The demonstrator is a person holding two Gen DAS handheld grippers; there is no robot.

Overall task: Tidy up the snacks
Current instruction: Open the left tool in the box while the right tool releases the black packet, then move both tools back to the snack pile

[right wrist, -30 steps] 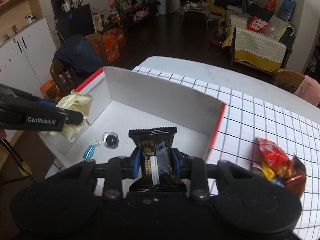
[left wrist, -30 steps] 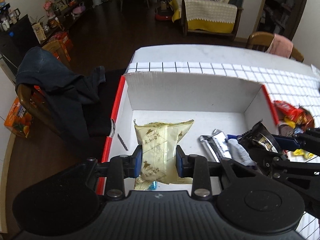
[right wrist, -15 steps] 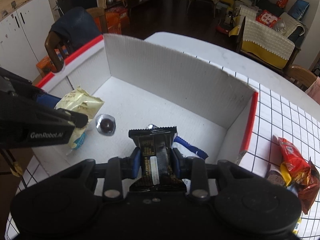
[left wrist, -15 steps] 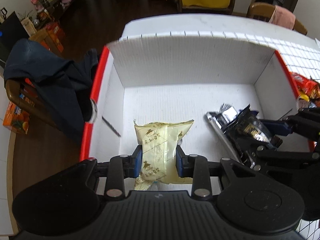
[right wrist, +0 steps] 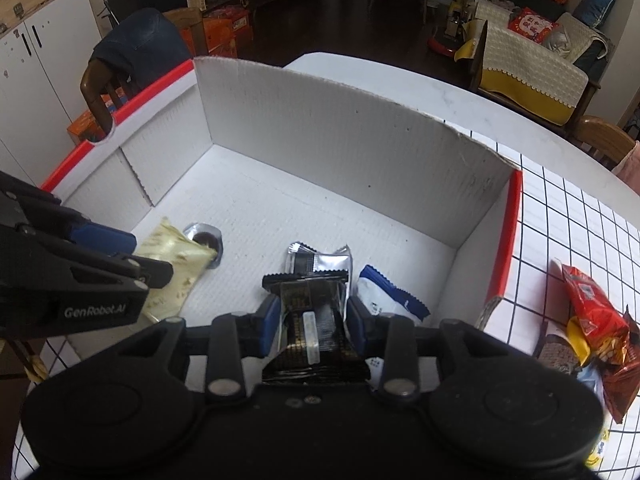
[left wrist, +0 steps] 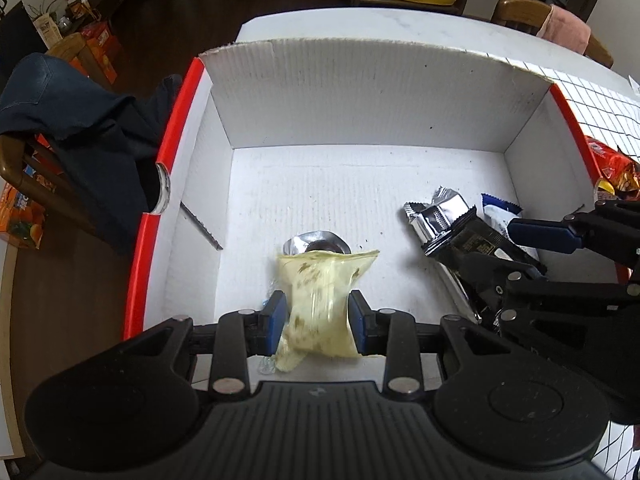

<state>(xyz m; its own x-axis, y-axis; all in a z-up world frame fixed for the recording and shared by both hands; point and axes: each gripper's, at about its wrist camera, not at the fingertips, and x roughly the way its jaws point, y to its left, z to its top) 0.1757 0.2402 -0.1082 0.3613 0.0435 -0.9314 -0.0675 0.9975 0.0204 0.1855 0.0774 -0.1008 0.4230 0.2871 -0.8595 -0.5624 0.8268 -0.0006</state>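
A white cardboard box with red rims sits on the gridded table. My left gripper has opened; the pale yellow snack pack is blurred between its pads, low over the box floor. It also shows in the right wrist view. My right gripper is shut on a black and gold snack pack, held low inside the box; it shows in the left wrist view too. A silver pack, a white and blue pack and a small round foil snack lie on the box floor.
Red and orange snack bags lie on the table right of the box. A wooden chair with a dark garment stands left of the box. A sofa with a cream and yellow throw is far behind.
Both grippers have moved deeper and lower into the box. The left gripper's pads have spread and the yellow pack is slipping out. The right gripper has kept hold of the black pack.
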